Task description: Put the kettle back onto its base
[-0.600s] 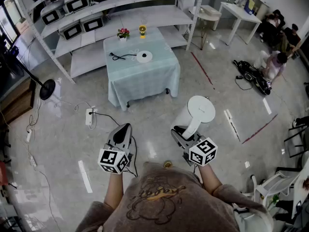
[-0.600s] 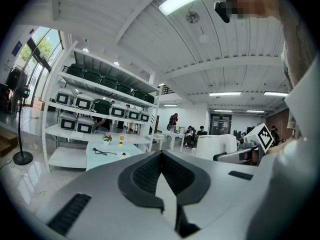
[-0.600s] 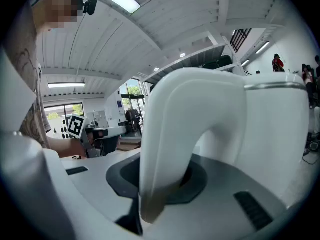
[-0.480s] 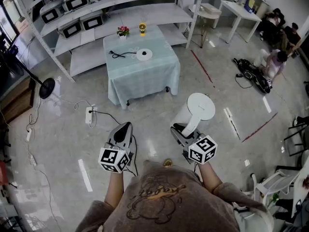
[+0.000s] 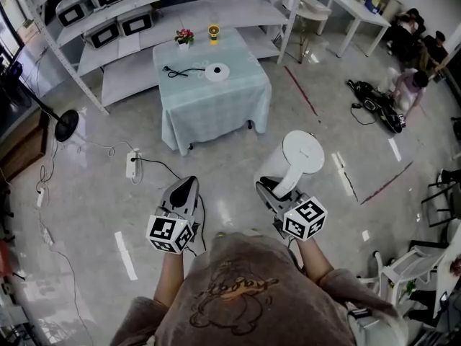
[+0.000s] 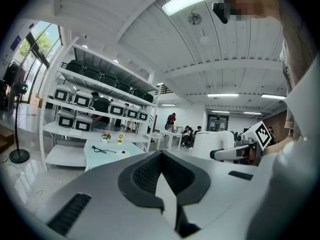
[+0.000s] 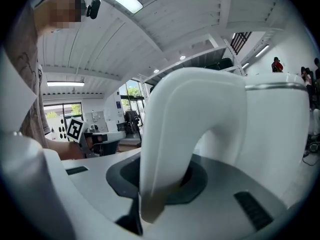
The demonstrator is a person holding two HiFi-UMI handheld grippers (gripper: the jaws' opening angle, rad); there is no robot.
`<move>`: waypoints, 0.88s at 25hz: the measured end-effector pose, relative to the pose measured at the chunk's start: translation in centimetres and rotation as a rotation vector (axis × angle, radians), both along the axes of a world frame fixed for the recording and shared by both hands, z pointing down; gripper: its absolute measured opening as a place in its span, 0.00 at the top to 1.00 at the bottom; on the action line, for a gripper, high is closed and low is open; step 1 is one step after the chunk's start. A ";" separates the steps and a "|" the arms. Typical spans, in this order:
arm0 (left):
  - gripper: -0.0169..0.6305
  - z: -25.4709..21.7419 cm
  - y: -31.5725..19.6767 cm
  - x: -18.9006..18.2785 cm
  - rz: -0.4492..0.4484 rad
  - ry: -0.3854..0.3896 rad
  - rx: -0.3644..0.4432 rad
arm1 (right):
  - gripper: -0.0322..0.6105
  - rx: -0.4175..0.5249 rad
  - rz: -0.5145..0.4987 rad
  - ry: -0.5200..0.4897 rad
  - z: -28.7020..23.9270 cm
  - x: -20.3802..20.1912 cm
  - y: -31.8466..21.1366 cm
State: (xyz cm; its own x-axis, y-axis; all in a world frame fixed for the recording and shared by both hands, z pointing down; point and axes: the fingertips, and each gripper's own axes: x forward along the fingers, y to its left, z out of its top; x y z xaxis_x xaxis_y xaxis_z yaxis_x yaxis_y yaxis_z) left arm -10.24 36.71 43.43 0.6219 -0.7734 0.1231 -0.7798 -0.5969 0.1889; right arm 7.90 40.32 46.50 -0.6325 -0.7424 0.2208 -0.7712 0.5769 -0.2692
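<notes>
**Operator:** Where is the kettle?

**Inspector:** The white kettle (image 5: 299, 157) is off the worktop. You are carrying it above the floor (image 5: 86, 193), at your right front. Its lid faces up in the head view. Your right gripper (image 5: 269, 191) is clamped on the kettle's curved handle (image 7: 165, 134). The right gripper view shows the handle running down between the two jaws, with the pads pressing on it from both sides.

**Operator:** And the base?

**Inspector:** The round white base (image 5: 216, 71) lies flat on the worktop (image 5: 216, 110), which is covered with a pale blue cloth. It is well apart from the kettle and straight ahead of you. Its black cord (image 5: 178, 71) trails to the left across the cloth.

**Operator:** My other hand?

**Inspector:** Your left gripper (image 5: 189, 184) points towards the worktop. Its jaws are pressed together with nothing between them, as the left gripper view confirms.

**Operator:** Anything else on the cloth?

**Inspector:** A small flower pot (image 5: 184, 36) and a yellow object (image 5: 213, 32) stand at the far edge. White shelving (image 5: 180, 9) runs behind the worktop.
</notes>
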 end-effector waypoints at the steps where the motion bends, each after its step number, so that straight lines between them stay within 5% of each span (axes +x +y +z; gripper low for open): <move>1: 0.94 0.2 -0.2 -0.4 0.003 0.000 0.000 | 0.83 0.000 0.000 0.011 0.2 -0.3 -0.1; 13: 0.94 1.3 -4.2 -0.6 0.042 0.004 -0.013 | 0.83 0.010 0.011 0.028 0.7 -0.9 -4.5; 22: 0.94 2.3 -12.0 -0.3 0.034 -0.009 -0.016 | 0.83 0.006 -0.020 0.024 2.0 -1.1 -13.2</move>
